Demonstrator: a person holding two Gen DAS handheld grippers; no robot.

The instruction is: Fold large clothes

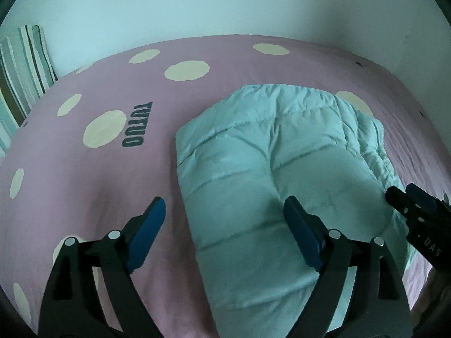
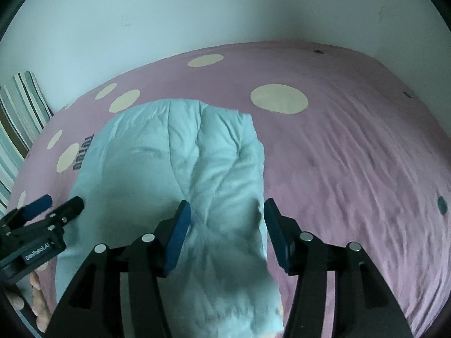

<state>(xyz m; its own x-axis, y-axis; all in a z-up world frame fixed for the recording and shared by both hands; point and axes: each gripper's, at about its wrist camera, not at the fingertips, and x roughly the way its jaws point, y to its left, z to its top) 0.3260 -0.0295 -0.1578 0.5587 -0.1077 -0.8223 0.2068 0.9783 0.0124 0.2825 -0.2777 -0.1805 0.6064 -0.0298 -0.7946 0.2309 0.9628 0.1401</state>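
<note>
On the pink dotted bed (image 1: 84,174): pale quilted jacket (image 1: 253,169), folded into a long bundle; above its near end, left claw (image 1: 225,211) spread wide, pinching nothing; right claw (image 2: 227,214) likewise parted over the fabric, gripping nothing; likely risk from here: puffy padding springing back and opening the fold, or a pad snagging a layer.

A big bed (image 1: 70,169) is wearing a pink sheet with pale round spots and the dark word TUTUO. A puffy light blue coat (image 1: 253,174) is lying folded right on the sheet. A stripy pillow (image 1: 25,64) is leaning at the bed's far left edge.
</note>
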